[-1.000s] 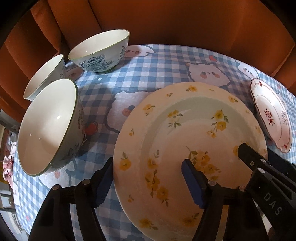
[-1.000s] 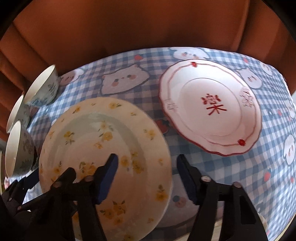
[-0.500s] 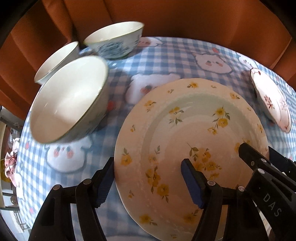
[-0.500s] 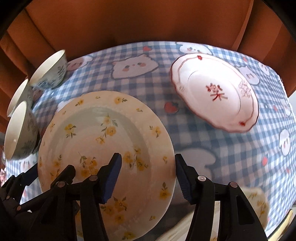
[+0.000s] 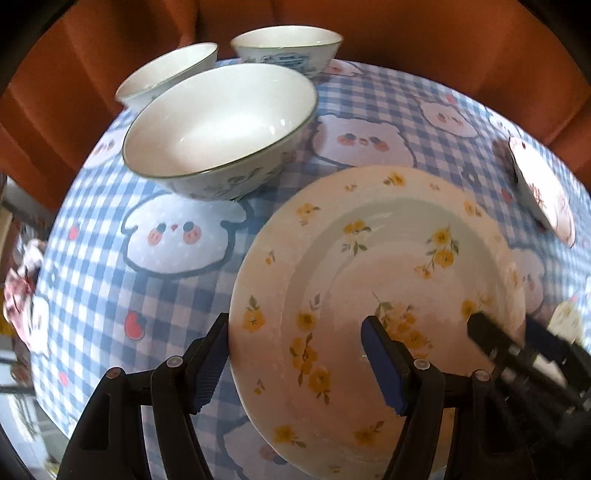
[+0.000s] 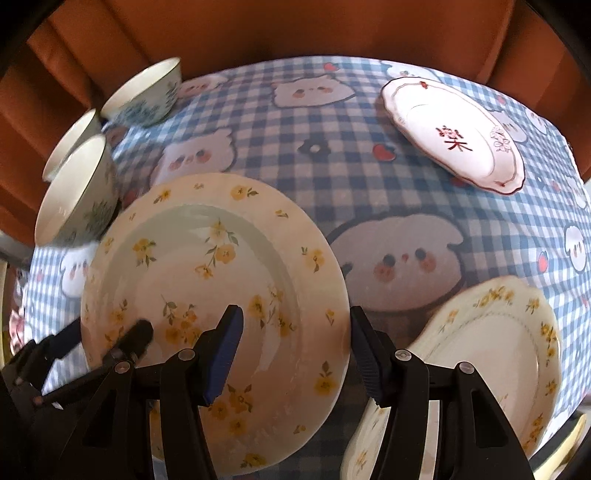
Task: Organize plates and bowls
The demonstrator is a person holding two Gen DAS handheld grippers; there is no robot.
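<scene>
A cream plate with yellow flowers (image 5: 369, 258) (image 6: 207, 266) hangs just above the checked tablecloth (image 5: 110, 280) (image 6: 332, 177), carried by both grippers. My left gripper (image 5: 295, 354) is shut on its left rim, one finger outside the rim and one inside. My right gripper (image 6: 295, 347) is shut on its right rim in the same way. Three white bowls stand at the far left: the nearest bowl (image 5: 221, 125) (image 6: 77, 192), a second bowl (image 5: 166, 74) (image 6: 72, 144) and a third bowl (image 5: 286, 44) (image 6: 144, 92).
A white plate with a red rim and red characters (image 6: 454, 136) (image 5: 543, 192) lies at the far right. A scalloped cream plate with yellow flowers (image 6: 491, 350) lies at the near right edge. Orange fabric (image 6: 295, 26) rises behind the table.
Both grippers have carried the flowered plate toward the near left of the table. The bowls now sit more central in the left view, and the scalloped plate has come into the right view.
</scene>
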